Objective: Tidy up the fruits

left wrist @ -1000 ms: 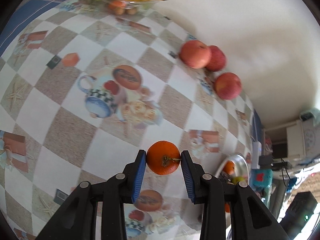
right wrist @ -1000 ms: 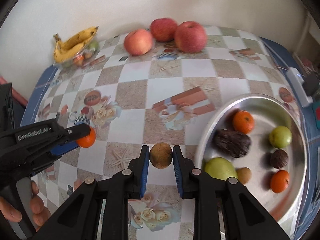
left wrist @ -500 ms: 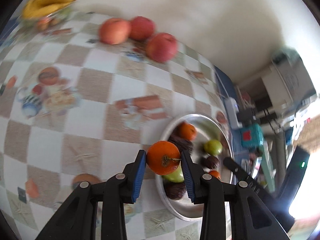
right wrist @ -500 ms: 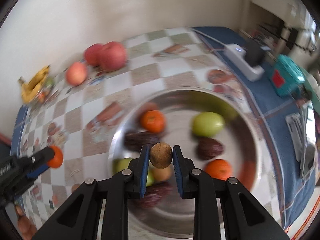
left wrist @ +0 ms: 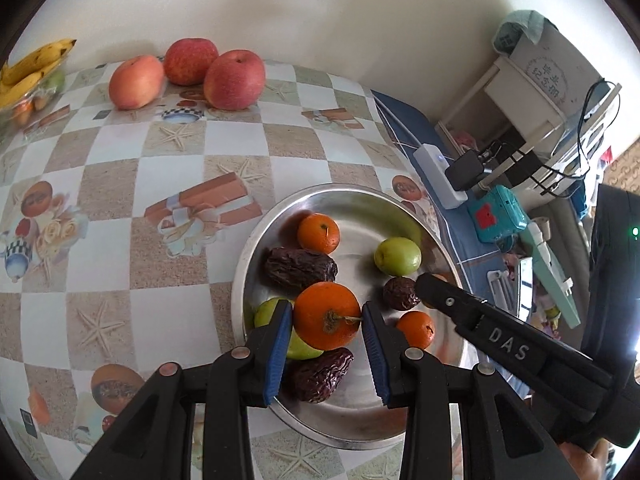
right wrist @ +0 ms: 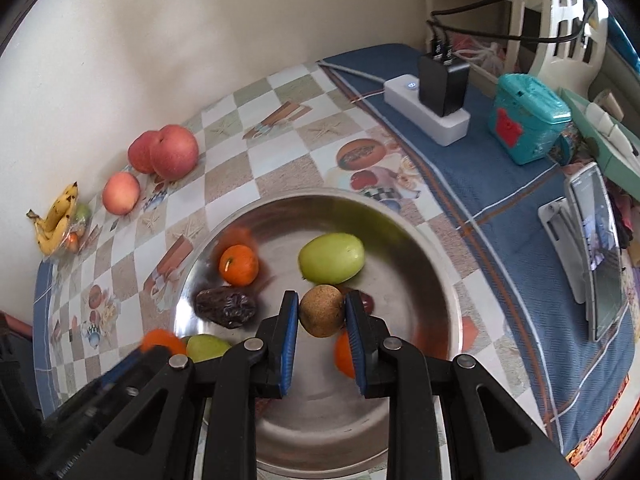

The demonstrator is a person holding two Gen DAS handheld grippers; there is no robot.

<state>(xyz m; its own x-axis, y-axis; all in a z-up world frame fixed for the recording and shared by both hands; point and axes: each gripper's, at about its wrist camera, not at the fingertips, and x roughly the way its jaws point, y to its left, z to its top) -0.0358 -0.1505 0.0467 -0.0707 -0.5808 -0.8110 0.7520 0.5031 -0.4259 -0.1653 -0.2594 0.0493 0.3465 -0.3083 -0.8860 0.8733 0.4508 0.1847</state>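
My left gripper [left wrist: 327, 317] is shut on an orange tangerine [left wrist: 326, 316] and hangs over the near left part of the steel bowl [left wrist: 256, 240]. My right gripper [right wrist: 322, 311] is shut on a small brown round fruit [right wrist: 322, 310] above the middle of the same bowl [right wrist: 432, 268]. Inside the bowl lie tangerines [left wrist: 319, 233], green fruits [left wrist: 397, 256] and dark dried dates [left wrist: 300, 267]. The right gripper's arm [left wrist: 500, 340] reaches in from the right in the left wrist view. The left gripper with its tangerine [right wrist: 160, 340] shows blurred at the lower left of the right wrist view.
Three red apples [left wrist: 234, 79] stand near the wall at the table's back, with bananas [left wrist: 28, 72] on a clear dish at the far left. A white power strip [right wrist: 426, 114], a teal box [right wrist: 528, 118] and a phone [right wrist: 596, 248] lie on the blue cloth right of the bowl.
Both grippers have swung to the right from over the checkered tablecloth to above the steel bowl, each still carrying its fruit. The wrists rolled on the way.
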